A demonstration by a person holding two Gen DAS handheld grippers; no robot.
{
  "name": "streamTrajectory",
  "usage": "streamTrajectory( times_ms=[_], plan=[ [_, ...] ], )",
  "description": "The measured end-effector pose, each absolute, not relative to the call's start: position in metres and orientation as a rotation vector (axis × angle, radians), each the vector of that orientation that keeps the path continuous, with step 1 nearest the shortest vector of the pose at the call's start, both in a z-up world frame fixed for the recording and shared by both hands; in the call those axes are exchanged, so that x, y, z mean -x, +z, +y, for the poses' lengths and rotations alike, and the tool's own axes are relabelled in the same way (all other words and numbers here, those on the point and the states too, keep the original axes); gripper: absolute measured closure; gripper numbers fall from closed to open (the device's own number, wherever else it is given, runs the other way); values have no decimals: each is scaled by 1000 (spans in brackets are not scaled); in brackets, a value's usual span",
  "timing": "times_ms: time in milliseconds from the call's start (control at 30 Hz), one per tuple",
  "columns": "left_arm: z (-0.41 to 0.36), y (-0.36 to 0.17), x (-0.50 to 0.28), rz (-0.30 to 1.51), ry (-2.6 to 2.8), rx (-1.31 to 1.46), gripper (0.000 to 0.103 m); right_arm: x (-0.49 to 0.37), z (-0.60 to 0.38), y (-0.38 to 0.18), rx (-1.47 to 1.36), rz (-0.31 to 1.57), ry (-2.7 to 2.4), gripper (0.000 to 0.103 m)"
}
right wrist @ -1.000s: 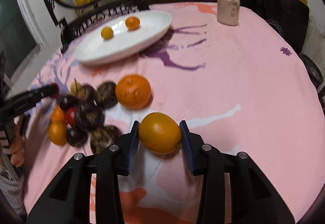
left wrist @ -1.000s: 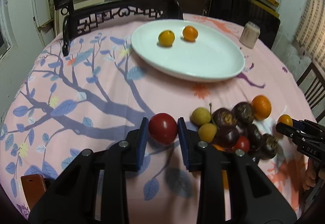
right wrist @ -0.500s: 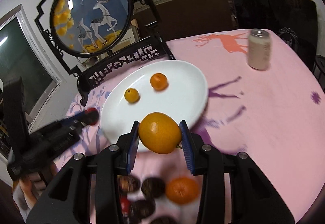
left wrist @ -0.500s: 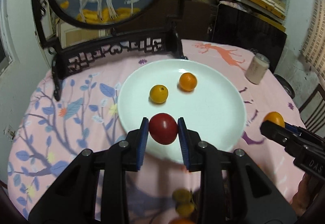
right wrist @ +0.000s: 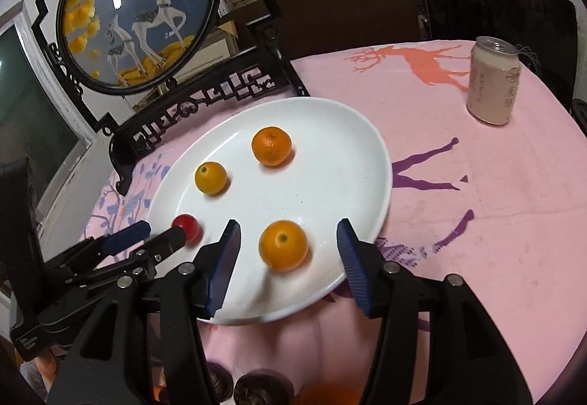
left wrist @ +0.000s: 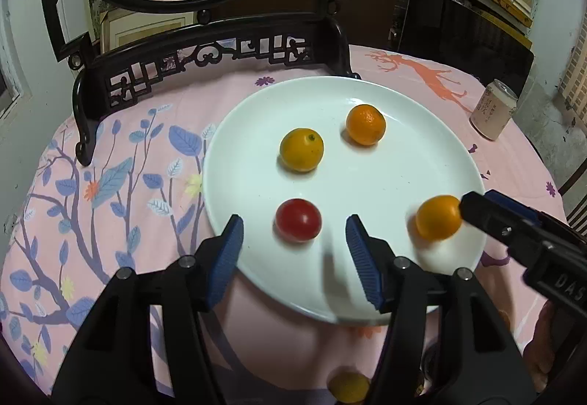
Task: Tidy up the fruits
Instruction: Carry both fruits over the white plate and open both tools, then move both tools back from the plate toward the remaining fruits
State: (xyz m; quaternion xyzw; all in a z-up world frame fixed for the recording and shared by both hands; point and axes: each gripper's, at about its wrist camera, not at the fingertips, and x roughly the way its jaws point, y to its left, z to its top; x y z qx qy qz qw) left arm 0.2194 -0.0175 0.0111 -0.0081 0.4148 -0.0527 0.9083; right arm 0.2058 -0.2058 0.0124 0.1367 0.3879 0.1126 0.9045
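White plate now holds four fruits; red tomato lies free between the just-opened left gripper pads. Orange fruit is likewise released by the just-opened right gripper; dark fruits are seen only in the right view.

The right gripper shows raised letters "DAS" on its black body where the left wrist view cuts it off, while the printed characters on the pale drink can are too small to read.
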Motion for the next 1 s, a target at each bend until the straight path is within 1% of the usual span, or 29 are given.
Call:
streamTrajectory(
  times_ms=[67,133,200,433,533,633,833,933,1000],
  plan=[
    [-15,12,-216,852,-106,26,41,-197,-208,17,-276,796,229,48],
    [-8,12,-209,844,-98,46,36,-188,-209,22,-266,789,216,46],
    [1,12,-202,830,-82,66,35,-176,-211,27,-259,777,209,41],
    [22,8,-174,807,-52,33,35,-124,-216,37,-194,712,200,41],
    [36,6,-153,767,-29,-5,31,-107,-222,33,-189,713,203,41],
    [52,3,-143,753,2,-10,31,-92,-231,29,-200,713,202,41],
    [93,-8,-114,743,95,-113,31,-76,-246,21,-226,718,175,41],
    [119,-5,-101,742,99,-78,31,-73,-246,22,-233,717,181,41],
    [121,-3,-101,766,109,-54,31,-71,-244,23,-227,715,190,41]
  ],
)
